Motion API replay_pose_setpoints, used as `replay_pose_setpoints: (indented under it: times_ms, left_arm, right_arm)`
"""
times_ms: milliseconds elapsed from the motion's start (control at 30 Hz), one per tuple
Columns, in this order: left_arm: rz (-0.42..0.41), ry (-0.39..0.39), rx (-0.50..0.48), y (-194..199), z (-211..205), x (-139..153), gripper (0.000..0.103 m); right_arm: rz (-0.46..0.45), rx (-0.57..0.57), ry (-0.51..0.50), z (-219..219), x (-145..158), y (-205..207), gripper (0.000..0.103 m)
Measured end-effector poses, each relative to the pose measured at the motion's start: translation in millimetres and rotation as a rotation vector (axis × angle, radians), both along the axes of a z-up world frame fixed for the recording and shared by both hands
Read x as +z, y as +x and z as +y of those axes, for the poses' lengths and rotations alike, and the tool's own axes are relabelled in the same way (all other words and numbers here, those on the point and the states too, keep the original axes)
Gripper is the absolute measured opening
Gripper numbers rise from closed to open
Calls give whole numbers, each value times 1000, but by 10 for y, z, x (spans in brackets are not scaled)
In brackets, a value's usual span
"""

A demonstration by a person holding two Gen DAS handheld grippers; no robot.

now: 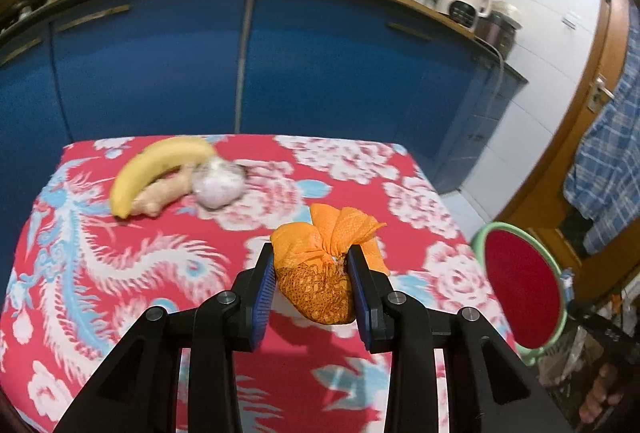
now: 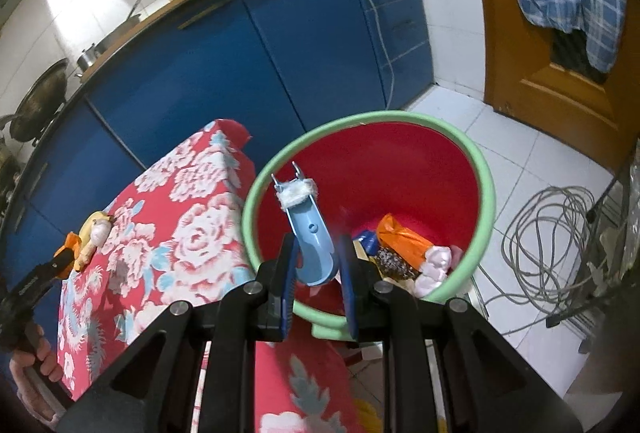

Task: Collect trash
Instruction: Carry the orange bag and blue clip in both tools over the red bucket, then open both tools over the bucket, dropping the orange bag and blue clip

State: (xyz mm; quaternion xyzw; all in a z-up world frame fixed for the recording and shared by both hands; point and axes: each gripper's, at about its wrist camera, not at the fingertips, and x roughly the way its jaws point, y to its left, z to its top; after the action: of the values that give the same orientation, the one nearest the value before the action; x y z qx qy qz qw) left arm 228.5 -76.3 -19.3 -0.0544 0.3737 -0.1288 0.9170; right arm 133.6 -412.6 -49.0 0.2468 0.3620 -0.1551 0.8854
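My left gripper (image 1: 310, 257) is shut on an orange net bag (image 1: 316, 289), pinched at its knotted neck and held just above the red floral tablecloth (image 1: 120, 273). In the right wrist view that gripper (image 2: 60, 261) and bag (image 2: 72, 239) show small at the left, by the table's far side. My right gripper (image 2: 316, 245) is shut on a light blue plastic piece (image 2: 310, 233) with white fluff at its tip, held over the mouth of the red bin (image 2: 400, 115) with a green rim. The bin (image 1: 524, 285) stands right of the table.
A banana (image 1: 152, 169), a piece of ginger (image 1: 160, 193) and a white bulb (image 1: 218, 185) lie at the table's far left. Inside the bin are an orange wrapper (image 2: 404, 241) and pink scraps (image 2: 436, 265). Blue cabinets stand behind. A coiled cable (image 2: 552, 245) lies on the floor tiles.
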Motion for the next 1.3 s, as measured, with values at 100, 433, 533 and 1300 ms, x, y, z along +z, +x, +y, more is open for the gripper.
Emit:
replay_pose_setpoints:
  times_ms: [100,433,533,1300]
  left_arm:
    - [7,-2,-38,-35,-169,19,36]
    - [46,4,-149,-83,-730,-6,36]
    - [50,8,-181,-100,-894,-6,36]
    - [86,68,-428,-315,-2041,-261,36]
  right_arm:
    - [8,-13,5,-62,-62,-25,23]
    - [33,-48,30,-308,-250,-73,23]
    - [39,-48,39,-355,-293,-55,24]
    - [-4,-84,67,-612,-294,-337,28]
